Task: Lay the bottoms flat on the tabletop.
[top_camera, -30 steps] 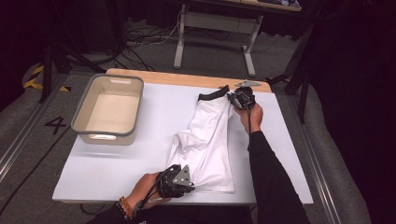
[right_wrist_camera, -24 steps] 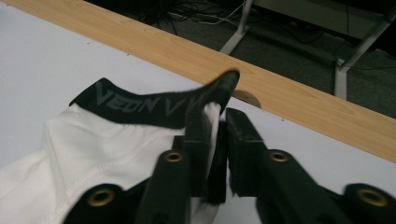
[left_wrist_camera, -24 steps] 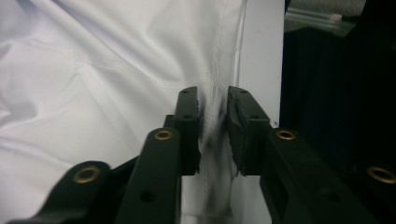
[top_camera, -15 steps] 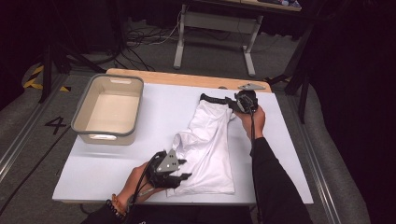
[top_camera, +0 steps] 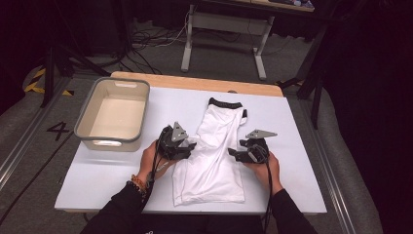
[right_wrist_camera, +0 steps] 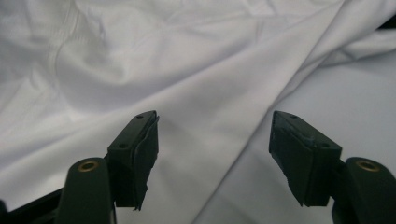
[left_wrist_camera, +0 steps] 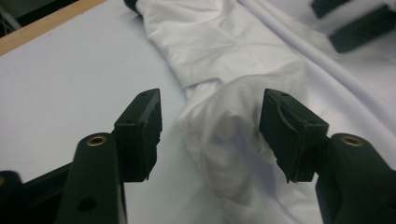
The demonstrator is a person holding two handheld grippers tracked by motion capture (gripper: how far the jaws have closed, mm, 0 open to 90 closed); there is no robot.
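High view: the left gripper [top_camera: 187, 146] and right gripper [top_camera: 237, 153] sit at the two sides of the white shirt [top_camera: 214, 156], jaws apart. Both have just been opening and have come in from the ends to the middle. So I think a new fold comes next. The shirt lies flat mid-worktop [top_camera: 302, 161], long way pointing away, black collar [top_camera: 225, 103] far.

Black sleeves, beaded bracelet [top_camera: 138, 182] on the left wrist; black grippers with grey 3-cornered plates, brass screws.
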